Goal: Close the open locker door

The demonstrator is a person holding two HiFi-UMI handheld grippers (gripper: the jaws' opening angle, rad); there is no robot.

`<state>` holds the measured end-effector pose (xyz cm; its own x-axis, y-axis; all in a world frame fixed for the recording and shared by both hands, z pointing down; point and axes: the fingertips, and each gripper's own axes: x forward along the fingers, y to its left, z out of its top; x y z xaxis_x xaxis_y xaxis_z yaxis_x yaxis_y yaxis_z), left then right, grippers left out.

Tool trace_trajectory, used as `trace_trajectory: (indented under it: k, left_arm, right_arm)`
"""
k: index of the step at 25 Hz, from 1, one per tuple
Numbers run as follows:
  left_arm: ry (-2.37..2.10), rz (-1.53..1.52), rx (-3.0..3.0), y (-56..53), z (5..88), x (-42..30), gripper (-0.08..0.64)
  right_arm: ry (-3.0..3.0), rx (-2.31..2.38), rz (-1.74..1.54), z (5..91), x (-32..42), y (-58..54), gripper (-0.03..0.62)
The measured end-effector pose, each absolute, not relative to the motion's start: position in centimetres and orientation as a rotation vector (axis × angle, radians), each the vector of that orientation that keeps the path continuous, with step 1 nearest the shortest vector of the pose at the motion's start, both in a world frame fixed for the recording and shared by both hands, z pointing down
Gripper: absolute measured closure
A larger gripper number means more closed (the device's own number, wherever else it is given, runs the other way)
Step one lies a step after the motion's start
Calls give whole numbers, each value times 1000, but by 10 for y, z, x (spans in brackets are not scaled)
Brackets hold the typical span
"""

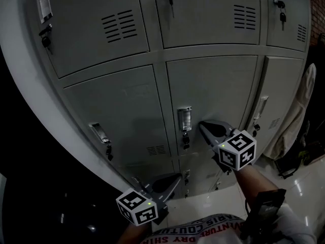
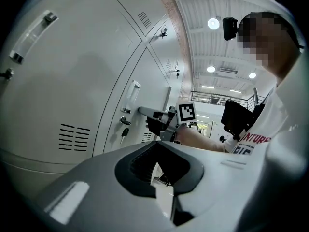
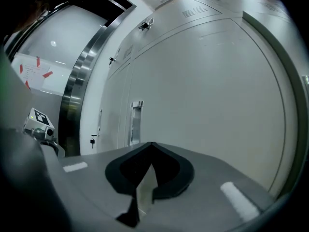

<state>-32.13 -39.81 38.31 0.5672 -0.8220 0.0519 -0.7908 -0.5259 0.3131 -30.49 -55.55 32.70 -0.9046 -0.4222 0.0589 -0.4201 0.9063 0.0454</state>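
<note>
Locker door [image 1: 213, 95]: grey metal, middle column of the bank, and level with its neighbours in the head view. Whether a gap remains, I cannot tell.
Handle [image 1: 184, 120]: upright recessed pull at the door's left edge, with a key [image 1: 186, 140] hanging just below.
Right gripper [image 1: 202, 125]: jaws together, nothing between them, tip against the door just beside the handle.
Left gripper [image 1: 177, 177]: jaws closed and empty, held low near the bottom lockers.
Floor [image 1: 223, 202]: pale and glossy.
Room: round ceiling lights [image 2: 213, 23]; a steel door frame [image 3: 79, 81] beside the lockers.
</note>
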Motion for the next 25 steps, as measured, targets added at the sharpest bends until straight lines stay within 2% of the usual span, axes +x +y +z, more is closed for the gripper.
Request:
trace_trajectory:
  k: [8,14,19,25]
  left_arm:
    - [-1360,-192,2456,-392,389,-335,554]
    - [-1359,-199,2464,-368,398,-324,555]
    - [-1354,-181,2472,-335,397,-285,554]
    - [-1299,-133,2533,-252,395,-177,554]
  right_arm:
    - [-3001,640,6,331,-304,-549,606]
    - [-2919,362,46,371,-285,-482,606]
    - [-2879,202,81,393,-227,-395,601]
    - [-2917,177,306,408,-113,-278,600]
